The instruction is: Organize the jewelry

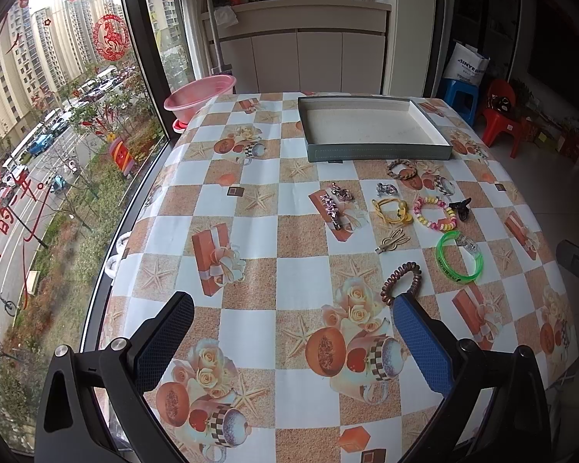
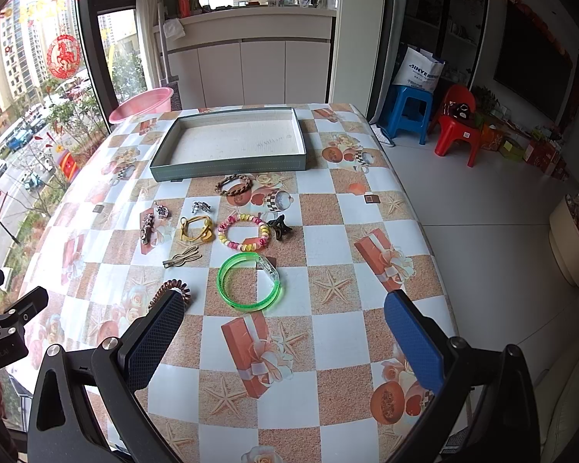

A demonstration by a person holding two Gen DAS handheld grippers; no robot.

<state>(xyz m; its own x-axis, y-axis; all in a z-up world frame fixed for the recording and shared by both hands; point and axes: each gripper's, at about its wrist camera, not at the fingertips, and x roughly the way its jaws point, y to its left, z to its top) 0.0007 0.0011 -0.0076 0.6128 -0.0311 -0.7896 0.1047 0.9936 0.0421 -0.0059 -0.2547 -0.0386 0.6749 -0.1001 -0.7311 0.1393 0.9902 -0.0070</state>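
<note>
Jewelry pieces, like the green translucent plastic bangle mid-frame, lie untouched; my tongs, both spread empty, must start filling the shallow grey cardboard tray.

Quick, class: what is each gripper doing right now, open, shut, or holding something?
Left gripper: open, holding nothing.
Right gripper: open, holding nothing.

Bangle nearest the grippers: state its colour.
Translucent neon green bangle with a clear clasp section; right wrist view shows it best.
</note>
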